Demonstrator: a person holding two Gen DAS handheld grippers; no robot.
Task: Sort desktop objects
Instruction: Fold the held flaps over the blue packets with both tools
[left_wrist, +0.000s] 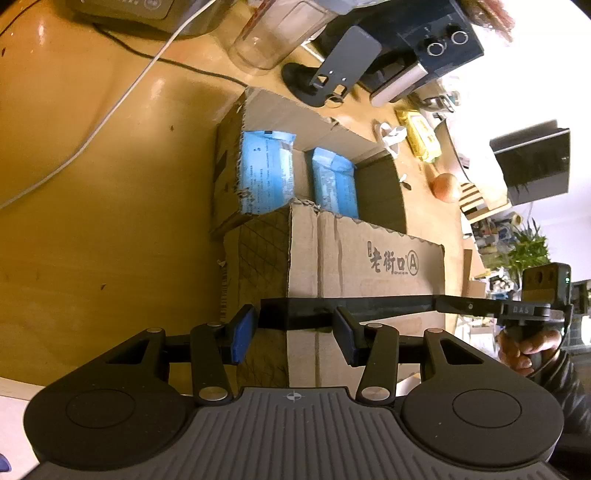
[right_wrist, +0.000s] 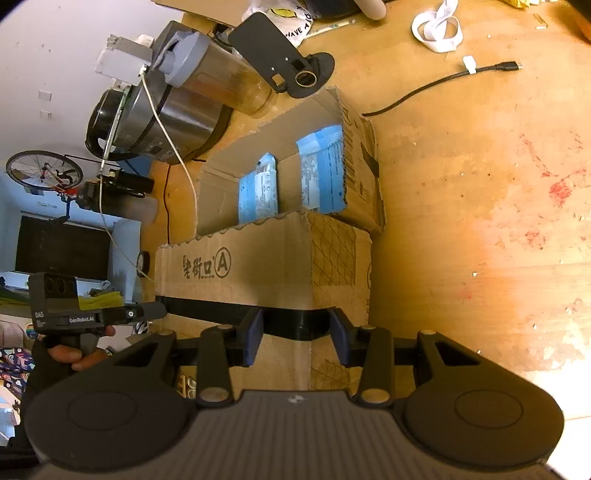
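Just ahead of both claws, a long black bar (left_wrist: 369, 304) hangs above the printed carton (left_wrist: 369, 258). Its long axis runs 9 to 3 o'clock across each wrist view. The left gripper (left_wrist: 293, 325) is clenched on one end and the right gripper (right_wrist: 297, 328) on the other, so neither hand is nearer. What the bar is I cannot tell, perhaps a flat stand piece. The open carton (right_wrist: 229, 177) with its blue packets (right_wrist: 258, 192) lies at 12 o'clock, beyond the printed one. If that is the bar's destination, the carry goes straight forward with the ends kept level.
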